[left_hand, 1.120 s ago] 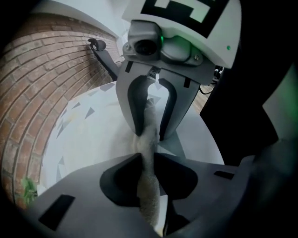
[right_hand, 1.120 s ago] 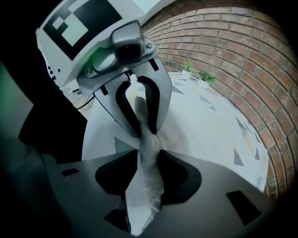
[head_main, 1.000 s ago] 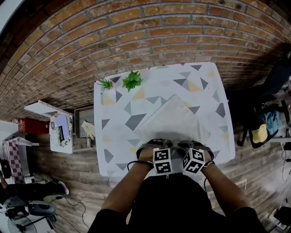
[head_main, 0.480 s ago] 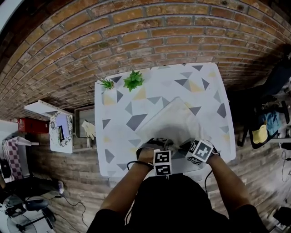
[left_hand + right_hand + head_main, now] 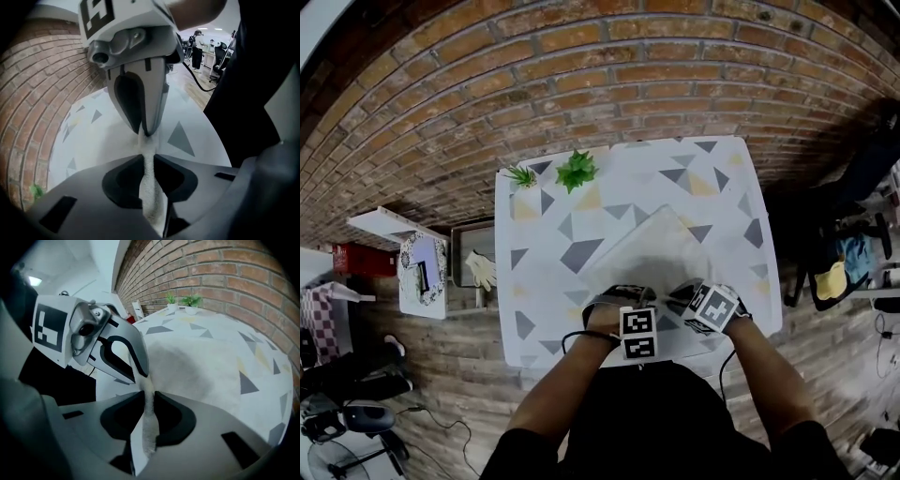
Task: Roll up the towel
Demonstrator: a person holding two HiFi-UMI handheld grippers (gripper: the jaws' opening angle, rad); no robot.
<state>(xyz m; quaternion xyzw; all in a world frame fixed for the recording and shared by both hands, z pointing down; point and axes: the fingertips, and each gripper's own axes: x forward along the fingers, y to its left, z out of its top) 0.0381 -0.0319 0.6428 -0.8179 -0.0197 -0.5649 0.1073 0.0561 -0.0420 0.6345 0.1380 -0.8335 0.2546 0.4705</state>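
Expect a soft, light, limp towel point(image 5: 661, 251), with no stiffness of its own and likely to sag, crease or slip free if taken by too little cloth. Lies pale and flat on the near half of the patterned table point(image 5: 525, 272), turned cornerwise, with the far corner toward the brick wall and the near edge gathered up at the near side of the table. Best held along that near edge at two spots a little apart, to keep the roll even rather than skewed. Left gripper point(image 5: 149, 161): almost pressed together, just been closing further, pinching a thin upright fold of towel between the pads. Right gripper point(image 5: 149, 401): equally narrow, just been opening slightly, yet clamped on a ribbon of the same cloth. Side by side at the near edge, with tips nearly meeting on one short stretch of towel. Probably calls for a firm pinch and a matched turn of both toward the wall, or else a loose, crooked roll.
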